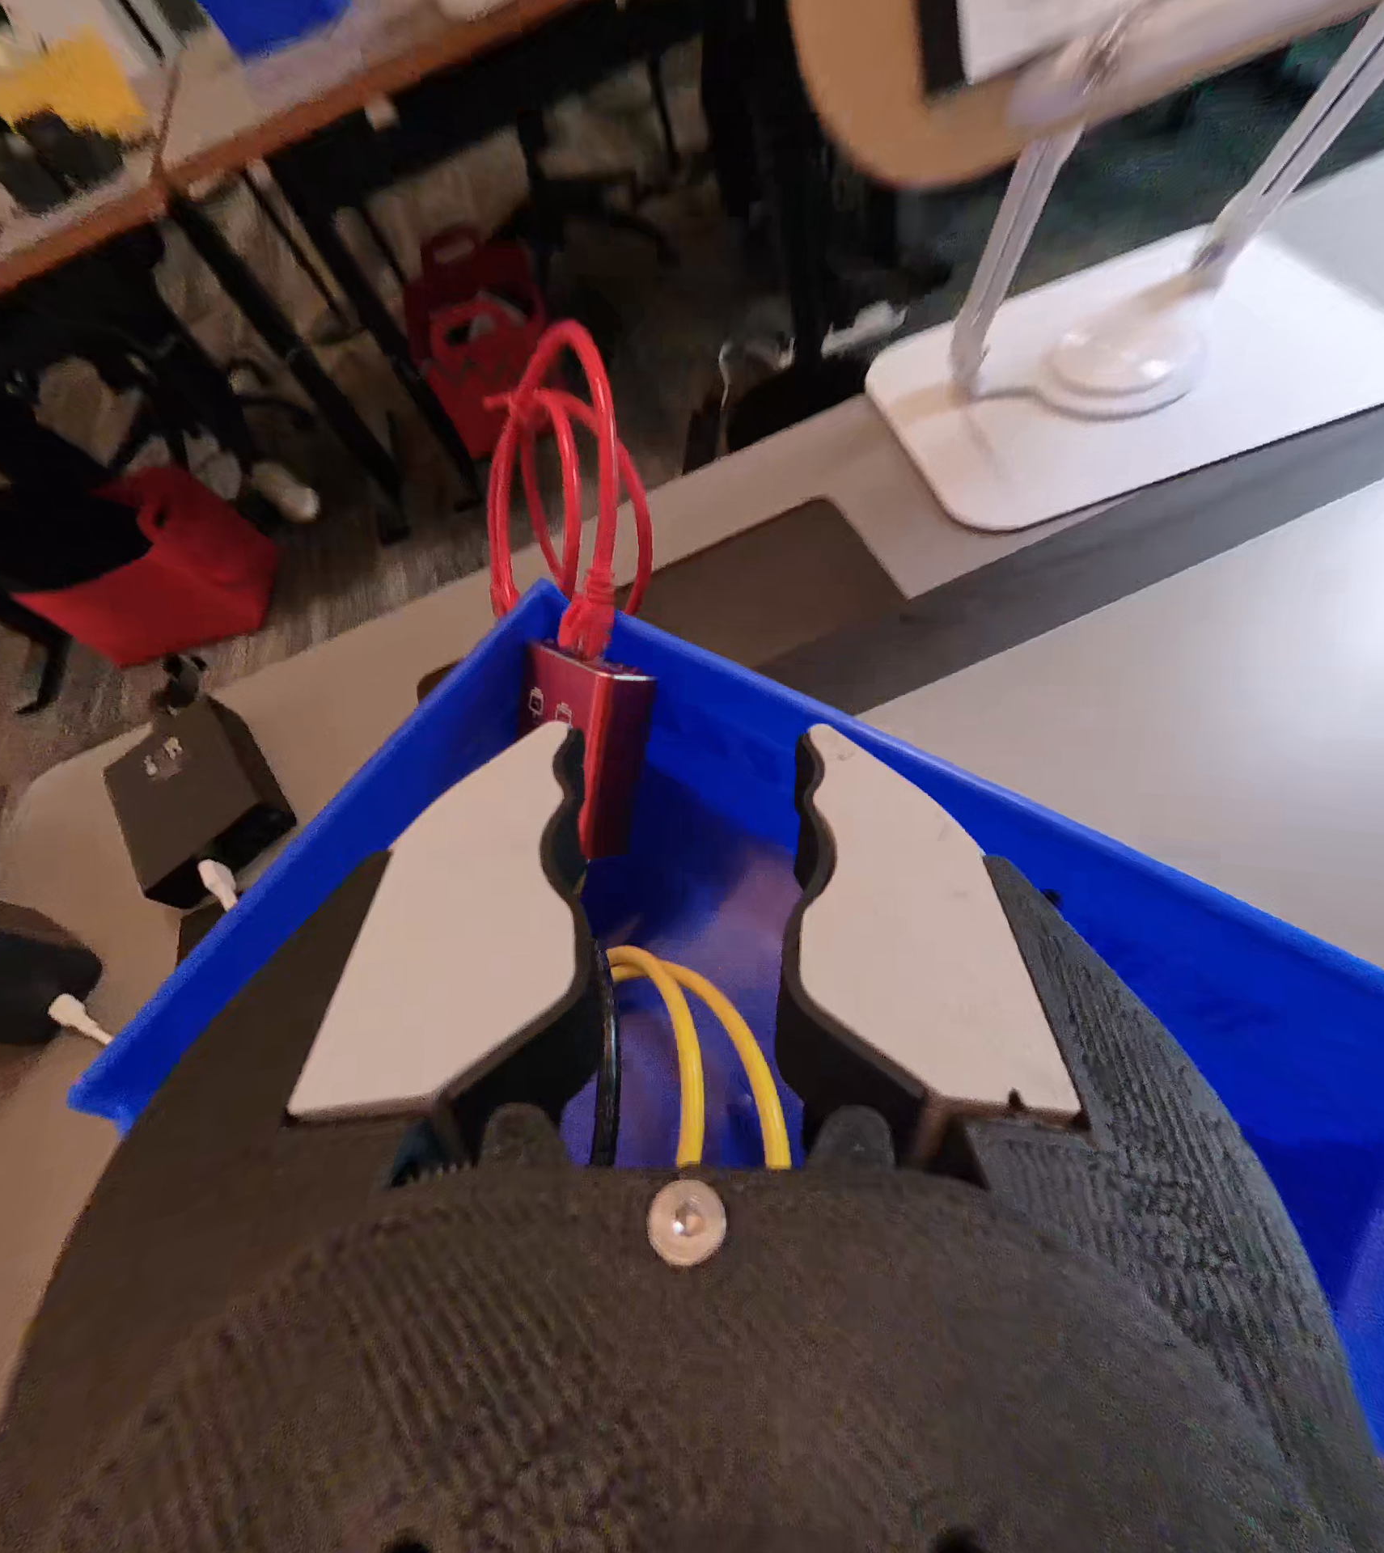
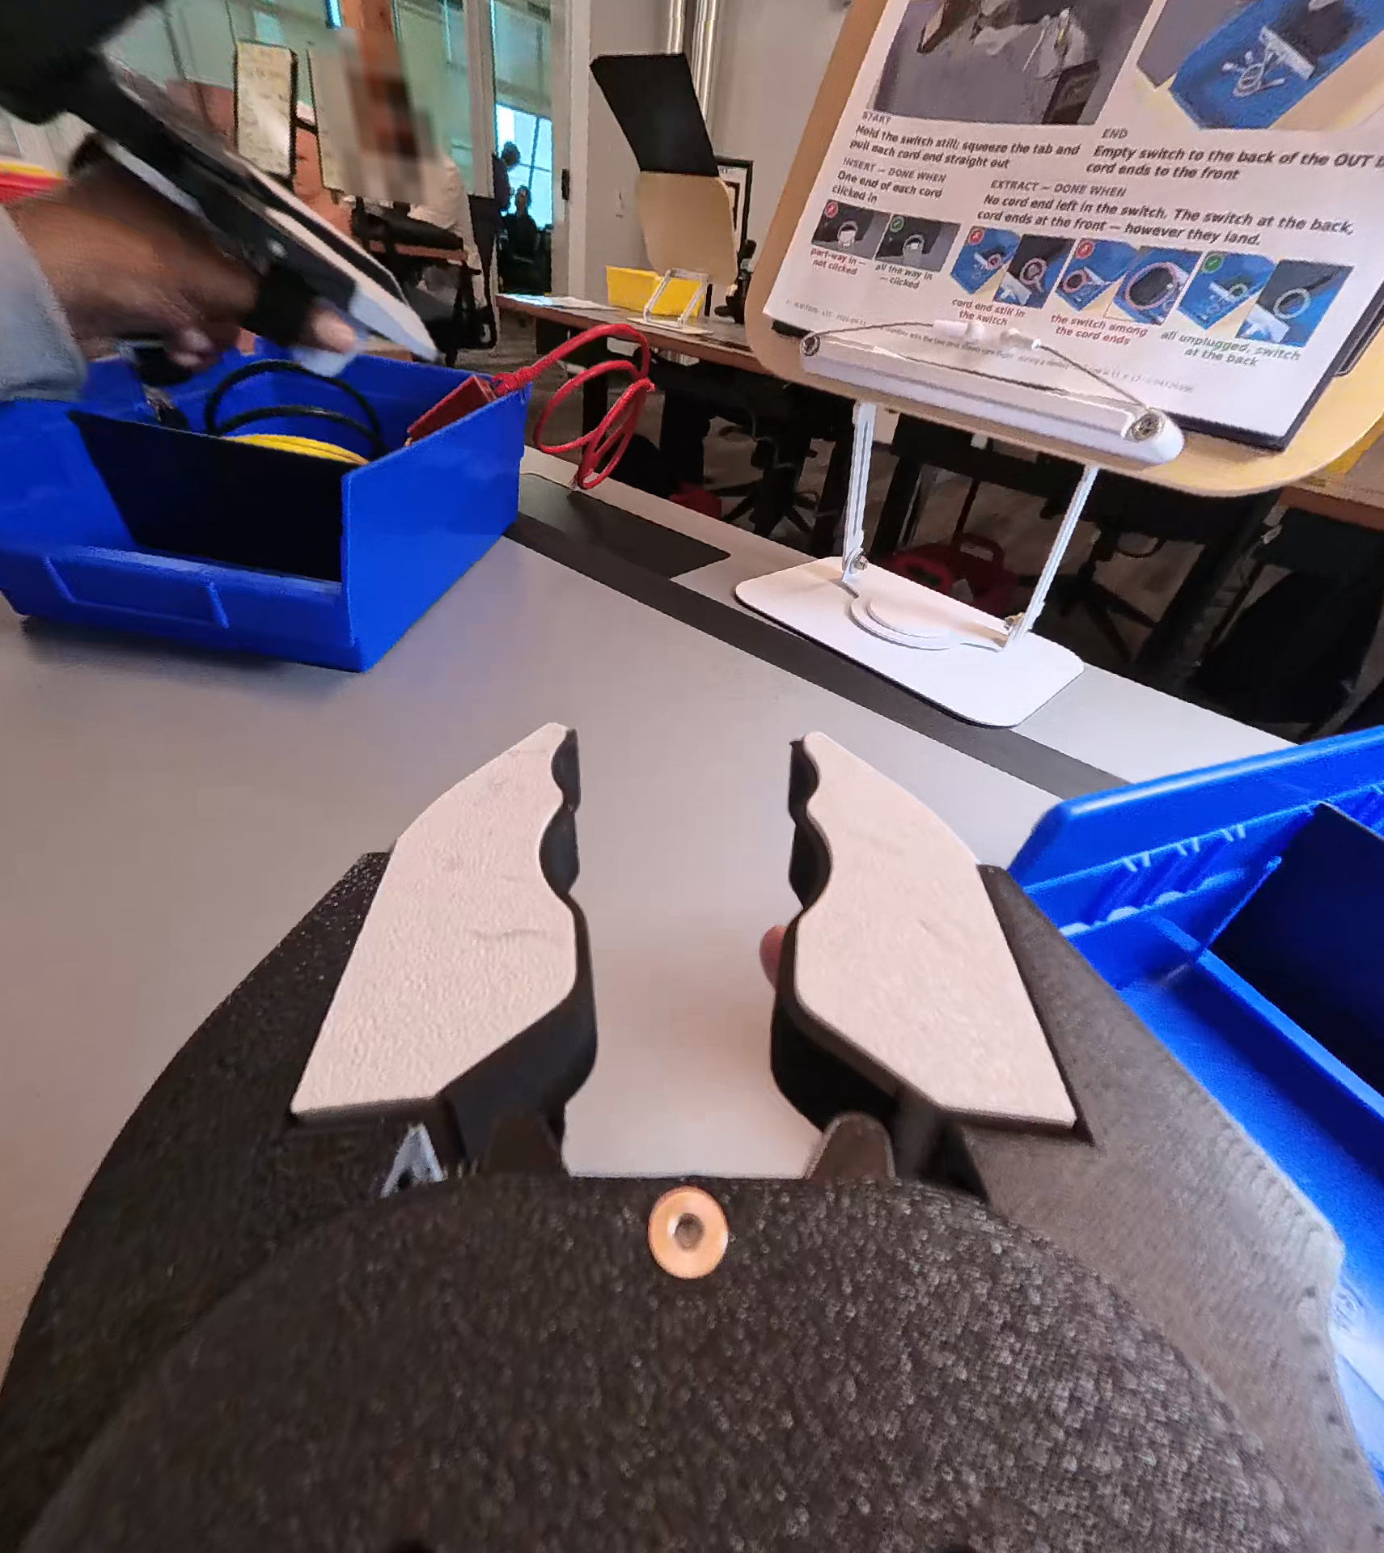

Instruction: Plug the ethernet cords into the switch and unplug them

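In the left wrist view my left gripper (image 1: 684, 748) is open above a blue bin (image 1: 1008, 840). A red switch (image 1: 600, 756) leans in the bin's far corner, right next to my left finger and not clamped. A red ethernet cord (image 1: 570, 471) is plugged into its top end and loops out over the rim. A yellow cord (image 1: 697, 1059) and a black cord (image 1: 606, 1050) lie in the bin. In the right wrist view my right gripper (image 2: 684, 748) is open and empty over the grey table (image 2: 251, 798). The bin (image 2: 419, 538), switch (image 2: 461, 403), red cord (image 2: 596, 412) and left gripper (image 2: 369, 336) show far left.
A second blue bin (image 2: 1260, 908) with dividers stands at my right gripper's right side. An instruction board on a white stand (image 2: 923, 647) is at the table's back edge. Black boxes with white plugs (image 1: 192, 798) lie left of the first bin. Other tables and people are beyond.
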